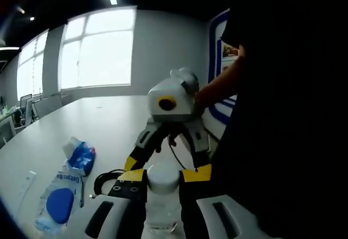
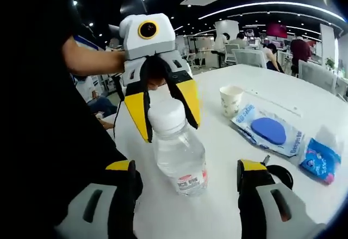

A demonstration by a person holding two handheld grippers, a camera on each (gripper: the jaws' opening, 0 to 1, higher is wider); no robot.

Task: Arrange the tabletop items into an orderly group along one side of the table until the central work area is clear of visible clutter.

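Note:
A clear water bottle point(image 2: 179, 157) with a white cap point(image 1: 163, 176) stands upright on the white table point(image 2: 304, 97). My left gripper point(image 2: 168, 130) reaches down over it, yellow fingers point(image 2: 138, 111) pressed against either side of its shoulder, so it looks shut on the bottle. In the left gripper view the bottle sits between my left gripper's point(image 1: 163, 183) jaws. My right gripper point(image 2: 186, 165) is open wide, one jaw on each side of the bottle's lower body, not touching it. The right gripper point(image 1: 167, 163) faces me in the left gripper view, just beyond the cap.
A paper cup point(image 2: 231, 100) stands farther back. A clear pack with a blue oval point(image 2: 269, 130) point(image 1: 60, 201), a small blue packet point(image 2: 321, 160) point(image 1: 81, 154) and a black round item with a cable point(image 2: 280, 175) point(image 1: 103, 182) lie beside the bottle. People and chairs fill the background.

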